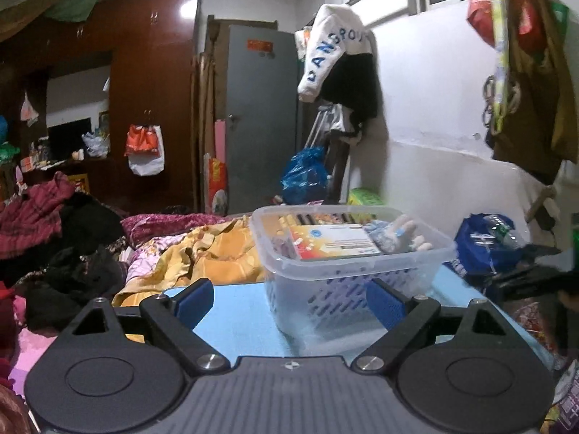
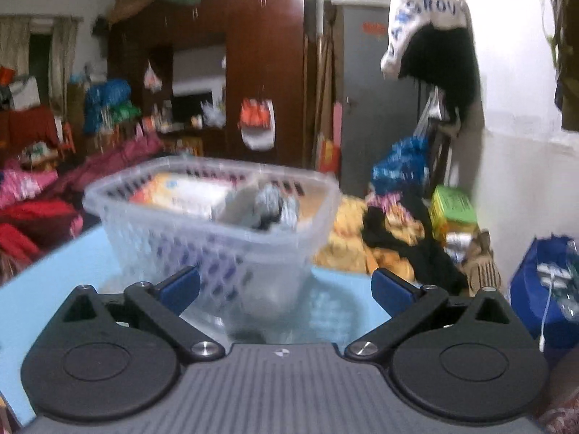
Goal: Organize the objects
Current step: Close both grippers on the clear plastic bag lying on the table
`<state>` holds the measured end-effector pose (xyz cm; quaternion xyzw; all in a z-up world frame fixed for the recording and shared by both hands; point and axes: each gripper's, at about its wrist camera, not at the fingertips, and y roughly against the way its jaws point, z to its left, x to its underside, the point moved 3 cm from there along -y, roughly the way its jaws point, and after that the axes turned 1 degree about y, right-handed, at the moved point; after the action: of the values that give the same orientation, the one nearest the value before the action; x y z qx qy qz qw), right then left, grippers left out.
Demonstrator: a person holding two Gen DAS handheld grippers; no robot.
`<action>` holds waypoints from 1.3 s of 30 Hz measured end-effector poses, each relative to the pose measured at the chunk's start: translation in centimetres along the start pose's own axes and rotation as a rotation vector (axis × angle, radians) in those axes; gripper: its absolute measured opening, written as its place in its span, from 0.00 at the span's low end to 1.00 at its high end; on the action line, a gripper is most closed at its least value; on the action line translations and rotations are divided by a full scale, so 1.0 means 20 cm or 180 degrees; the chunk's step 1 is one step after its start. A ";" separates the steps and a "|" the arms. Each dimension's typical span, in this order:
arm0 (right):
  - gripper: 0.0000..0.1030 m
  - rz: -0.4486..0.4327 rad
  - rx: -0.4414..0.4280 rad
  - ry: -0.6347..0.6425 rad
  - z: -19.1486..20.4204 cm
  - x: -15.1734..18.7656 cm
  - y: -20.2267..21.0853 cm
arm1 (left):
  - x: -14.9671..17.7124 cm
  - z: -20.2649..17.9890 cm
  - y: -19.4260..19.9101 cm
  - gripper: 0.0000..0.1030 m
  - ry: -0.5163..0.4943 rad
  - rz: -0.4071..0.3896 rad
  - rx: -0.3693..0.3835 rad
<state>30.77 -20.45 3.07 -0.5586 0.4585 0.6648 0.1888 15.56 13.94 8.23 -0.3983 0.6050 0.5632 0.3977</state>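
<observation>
- The clear plastic basket (image 1: 347, 253) stands upright on the light blue counter (image 1: 246, 322), near its far edge, with the cluttered bed just behind it.
- Inside the basket lie a flat orange-and-white box (image 1: 333, 240) and a pale, soft bundle (image 1: 398, 235) beside it. Both sit at about rim height, so the basket looks fairly full; what lies beneath them cannot be made out through the perforated wall.
- The left gripper (image 1: 289, 303) is released: its blue pads stand wide apart with nothing between them. The basket's near corner shows just beyond the right-hand pad, apart from it.
- The right gripper (image 2: 286, 285) is likewise spread wide and empty. In its blurred view the basket (image 2: 213, 224) sits ahead and slightly to the left, not touched.
- Both grippers point a little downward toward the basket, which suits it being the collecting place: things go in from above, over the rim.
- My judgement is that the loose things are already gathered in the basket, since the bare counter around it shows nothing else to pick up in either view.
- Yellow fabric (image 1: 213, 253) and dark clothing heaped on the bed are well apart from the grippers; whether they belong to the task cannot be told.
</observation>
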 end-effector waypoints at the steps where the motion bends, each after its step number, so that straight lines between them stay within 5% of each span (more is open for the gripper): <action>1: 1.00 0.0038 0.0000 0.0019 0.01 0.02 0.00 | 0.00 -0.02 0.02 0.91 -0.0034 -0.0005 0.0041; 5: 1.00 0.0067 0.0006 0.0055 0.00 0.08 0.00 | 0.08 -0.07 -0.05 0.95 -0.0122 0.0140 0.0036; 12: 1.00 0.0481 -0.0045 -0.0010 -0.01 0.23 -0.15 | 0.34 -0.09 -0.54 0.92 -0.0026 0.0707 0.0220; 17: 0.87 0.0664 -0.0126 -0.0048 -0.03 0.28 -0.24 | 0.42 -0.08 -0.74 0.90 0.0060 0.0848 0.0234; 20: 0.79 0.0761 -0.0187 -0.0028 -0.04 0.31 -0.29 | 0.46 -0.08 -0.81 0.80 0.0169 0.0954 0.0290; 24: 0.76 0.0785 -0.0270 -0.0059 -0.06 0.33 -0.33 | 0.47 -0.07 -0.84 0.79 0.0175 0.0905 0.0282; 27: 0.64 0.0781 -0.0343 -0.0023 -0.06 0.33 -0.32 | 0.45 -0.08 -0.85 0.77 0.0143 0.0890 0.0306; 30: 0.43 0.0761 -0.0470 0.0020 -0.03 0.33 -0.29 | 0.45 -0.11 -0.85 0.65 0.0014 0.0844 0.0213; 32: 0.41 0.0750 -0.0478 0.0075 -0.01 0.33 -0.28 | 0.46 -0.13 -0.84 0.52 -0.0054 0.0824 0.0171; 39: 0.33 0.0710 -0.0527 0.0115 -0.01 0.35 -0.24 | 0.47 -0.14 -0.78 0.30 -0.0094 0.0789 0.0243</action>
<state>32.38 -19.92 -5.34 -0.5297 0.4647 0.7071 0.0587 26.63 10.07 -6.06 -0.2968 0.6647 0.5904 0.3487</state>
